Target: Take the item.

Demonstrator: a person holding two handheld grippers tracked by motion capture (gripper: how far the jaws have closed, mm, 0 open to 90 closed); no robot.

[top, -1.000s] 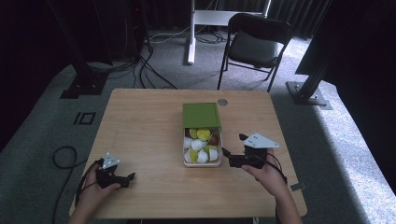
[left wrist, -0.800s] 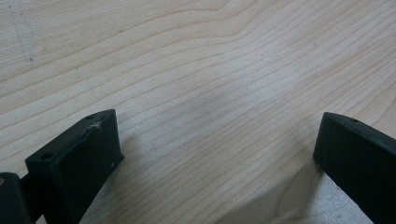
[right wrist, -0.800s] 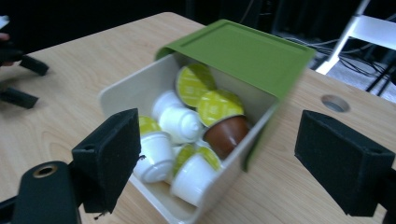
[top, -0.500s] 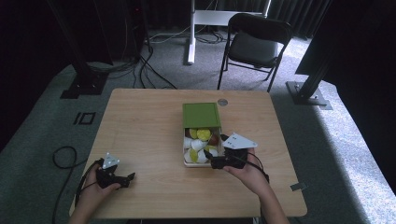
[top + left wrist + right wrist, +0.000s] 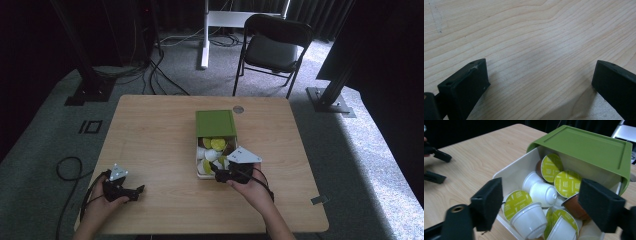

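Capsule box [image 5: 514,173] sits between right tool's [image 5: 541,202] spread jaws.

The high view is looking forward and down over the whole table [image 5: 150,130]. The right gripper view is pressing close on the box [image 5: 584,145], probably sharing it with the high view; the left gripper view is hugging bare tabletop.

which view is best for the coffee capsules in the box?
Right gripper view: the coffee capsules sit close up between its open jaws, lids and cups distinct. The high view shows small yellow-white blobs in the box. Left gripper view shows bare table.
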